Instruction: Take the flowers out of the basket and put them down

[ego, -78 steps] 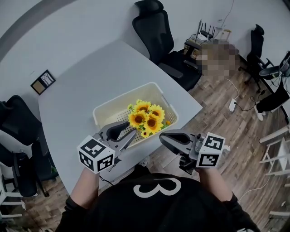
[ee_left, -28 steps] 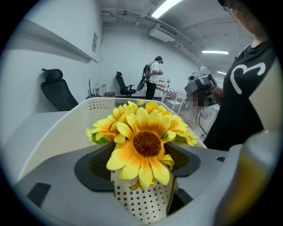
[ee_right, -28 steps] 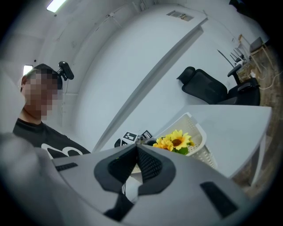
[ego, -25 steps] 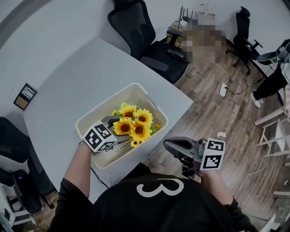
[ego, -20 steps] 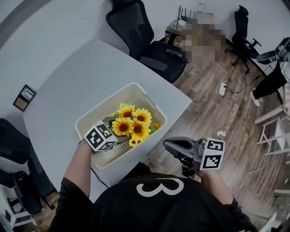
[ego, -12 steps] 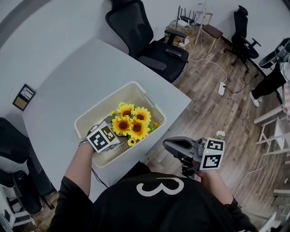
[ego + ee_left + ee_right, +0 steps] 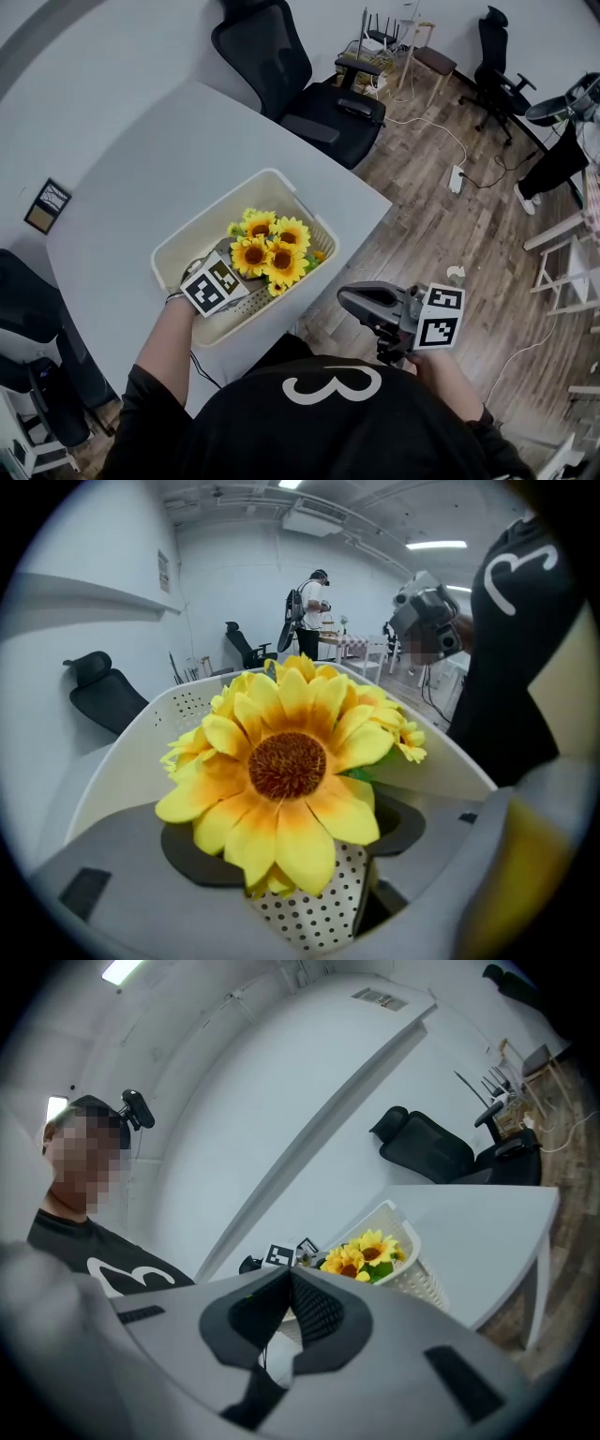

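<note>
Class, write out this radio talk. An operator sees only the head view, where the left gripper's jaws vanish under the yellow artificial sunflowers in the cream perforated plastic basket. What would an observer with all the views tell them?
Operator: I have the head view only. Are the jaws of the left gripper closed on the yellow artificial sunflowers in the cream perforated plastic basket?
Observer: No. The left gripper view shows them standing apart, with one large sunflower head between them. The bloom hides the stems.
Operator: And the right gripper, off the table edge, is it carrying anything?
Observer: No. In the right gripper view its jaws are together, with nothing between them.
</note>
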Available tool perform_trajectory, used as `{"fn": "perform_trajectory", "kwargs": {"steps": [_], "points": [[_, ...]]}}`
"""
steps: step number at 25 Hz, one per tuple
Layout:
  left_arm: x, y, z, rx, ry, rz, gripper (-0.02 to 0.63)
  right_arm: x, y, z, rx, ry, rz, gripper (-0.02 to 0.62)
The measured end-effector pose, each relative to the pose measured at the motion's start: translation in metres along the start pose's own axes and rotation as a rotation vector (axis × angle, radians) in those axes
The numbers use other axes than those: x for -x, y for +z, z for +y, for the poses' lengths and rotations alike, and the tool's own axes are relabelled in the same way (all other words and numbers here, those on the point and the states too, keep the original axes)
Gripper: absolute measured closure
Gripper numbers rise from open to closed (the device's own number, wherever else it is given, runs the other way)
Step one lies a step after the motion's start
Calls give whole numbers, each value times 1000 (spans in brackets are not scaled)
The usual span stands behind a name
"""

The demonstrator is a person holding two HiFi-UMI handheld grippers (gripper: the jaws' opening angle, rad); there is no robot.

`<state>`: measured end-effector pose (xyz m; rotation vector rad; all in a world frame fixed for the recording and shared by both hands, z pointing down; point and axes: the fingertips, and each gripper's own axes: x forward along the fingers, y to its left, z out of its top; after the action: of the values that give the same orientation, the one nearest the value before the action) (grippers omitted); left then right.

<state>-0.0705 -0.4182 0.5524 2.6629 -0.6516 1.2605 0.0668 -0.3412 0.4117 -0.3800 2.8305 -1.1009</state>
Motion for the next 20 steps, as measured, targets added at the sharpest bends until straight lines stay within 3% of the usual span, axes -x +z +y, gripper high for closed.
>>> {"fn": "perform_trajectory", "kwargs": {"steps": [2, 6, 13, 20], "points": [[-1, 3, 1, -6, 2, 6, 275, 2, 1, -1, -2, -6, -5, 586], [0, 8, 6, 40, 4, -14, 402, 1, 3, -3, -6, -10, -9, 586], [-3, 11, 10, 57, 11, -27, 471, -2, 3, -5, -10, -20, -10, 586], [-1, 11, 8, -12, 23, -14, 509, -6, 3, -5, -10, -22, -11, 586]]}}
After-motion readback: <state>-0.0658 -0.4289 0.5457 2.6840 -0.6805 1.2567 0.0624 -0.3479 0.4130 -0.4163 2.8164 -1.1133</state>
